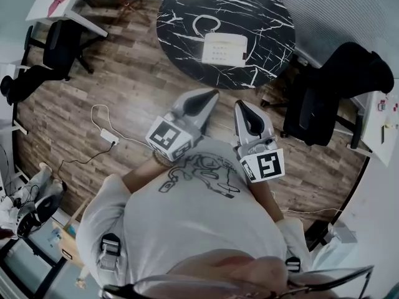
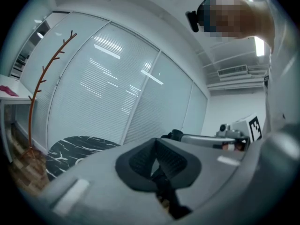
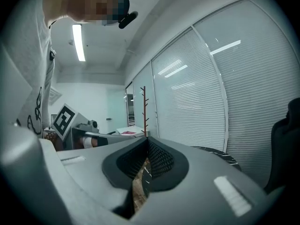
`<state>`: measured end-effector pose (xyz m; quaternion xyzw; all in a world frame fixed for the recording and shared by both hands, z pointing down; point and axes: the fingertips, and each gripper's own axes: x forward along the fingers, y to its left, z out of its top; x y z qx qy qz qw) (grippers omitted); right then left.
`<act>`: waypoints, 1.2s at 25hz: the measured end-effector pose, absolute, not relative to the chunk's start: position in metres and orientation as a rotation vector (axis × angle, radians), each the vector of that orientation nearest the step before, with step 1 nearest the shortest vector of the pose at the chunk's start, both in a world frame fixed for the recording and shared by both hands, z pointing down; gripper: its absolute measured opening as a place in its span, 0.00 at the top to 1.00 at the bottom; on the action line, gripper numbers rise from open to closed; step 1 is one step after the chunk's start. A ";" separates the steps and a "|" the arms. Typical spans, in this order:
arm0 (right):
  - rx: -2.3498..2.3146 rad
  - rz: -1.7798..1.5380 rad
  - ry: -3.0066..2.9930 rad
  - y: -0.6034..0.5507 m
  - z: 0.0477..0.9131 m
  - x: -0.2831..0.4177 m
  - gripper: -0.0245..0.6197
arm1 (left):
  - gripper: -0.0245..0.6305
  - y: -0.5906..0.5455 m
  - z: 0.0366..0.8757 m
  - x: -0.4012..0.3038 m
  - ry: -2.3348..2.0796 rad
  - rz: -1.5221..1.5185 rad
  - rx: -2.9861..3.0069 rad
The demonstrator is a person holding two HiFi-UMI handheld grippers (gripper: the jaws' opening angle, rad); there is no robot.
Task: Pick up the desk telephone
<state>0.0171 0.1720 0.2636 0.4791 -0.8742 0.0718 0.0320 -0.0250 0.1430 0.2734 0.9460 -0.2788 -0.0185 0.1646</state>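
Note:
A white desk telephone (image 1: 222,48) with a coiled cord lies on the round black marble table (image 1: 181,30) at the top of the head view. My left gripper (image 1: 212,95) and my right gripper (image 1: 239,105) are held side by side over the wooden floor, short of the table's near edge, both pointing toward it. Both are shut with nothing between their pads. In the left gripper view (image 2: 155,146) the table (image 2: 70,149) shows low at the left; the phone is hidden. In the right gripper view (image 3: 146,146) the table's edge (image 3: 220,154) shows at the right.
A black office chair (image 1: 324,98) stands right of the table, another (image 1: 59,45) at the left by a white desk (image 1: 59,2). A power strip with cable (image 1: 107,136) lies on the floor. A coat stand (image 2: 40,83) rises before blinds-covered glass walls.

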 end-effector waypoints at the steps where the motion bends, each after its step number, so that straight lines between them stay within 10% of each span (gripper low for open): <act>1: 1.478 0.222 -2.688 0.161 0.263 0.017 0.95 | 0.96 0.132 0.273 -0.025 -0.787 -0.052 2.697; 30: 1.466 0.210 -2.669 -0.063 0.259 -0.004 0.95 | 0.96 -0.084 0.273 -0.041 -0.748 -0.041 2.695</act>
